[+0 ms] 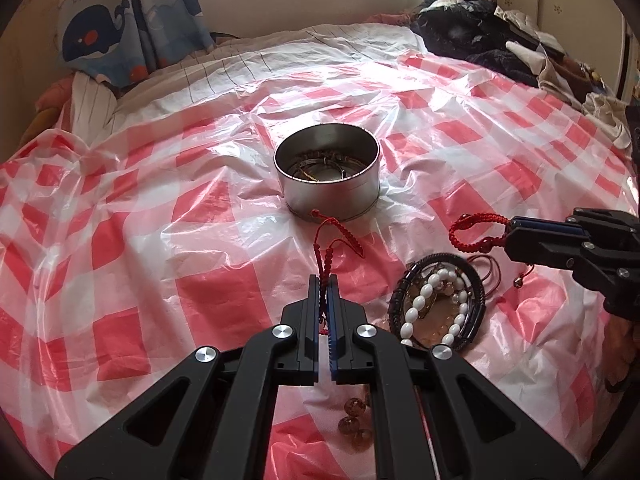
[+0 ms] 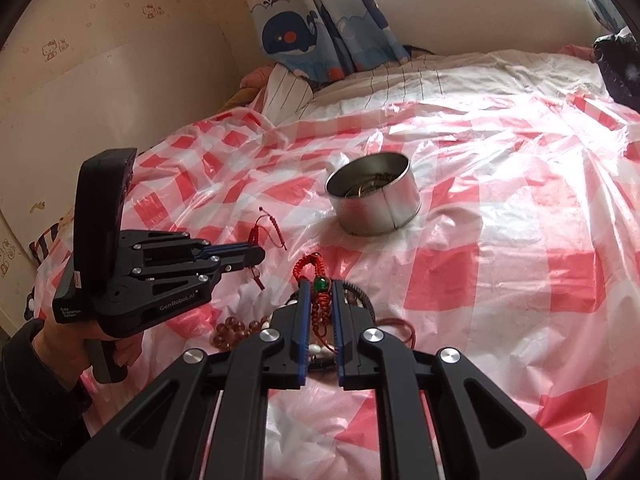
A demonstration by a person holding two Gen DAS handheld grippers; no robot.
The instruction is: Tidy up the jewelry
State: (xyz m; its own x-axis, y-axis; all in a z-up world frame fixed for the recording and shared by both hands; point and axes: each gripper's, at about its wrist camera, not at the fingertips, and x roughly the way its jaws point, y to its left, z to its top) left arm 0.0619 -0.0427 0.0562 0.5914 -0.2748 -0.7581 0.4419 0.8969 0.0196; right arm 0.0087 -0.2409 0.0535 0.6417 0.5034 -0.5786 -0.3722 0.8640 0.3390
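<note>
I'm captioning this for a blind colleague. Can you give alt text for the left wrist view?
The left gripper pinches a red cord bracelet before a round metal tin on a red-checked plastic sheet; bead bracelets lie to the right.

Round metal tin (image 1: 331,184) upright on bed, open, bangles inside. Red cord bracelet (image 1: 334,246) dangling before tin. Second red braided bracelet (image 1: 476,232) with green bead lifted above pile of beaded bracelets (image 1: 438,306).

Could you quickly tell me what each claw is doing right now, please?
Left claw: shut on a thin red cord bracelet.
Right claw: shut on a red braided bracelet with a green bead.
</note>
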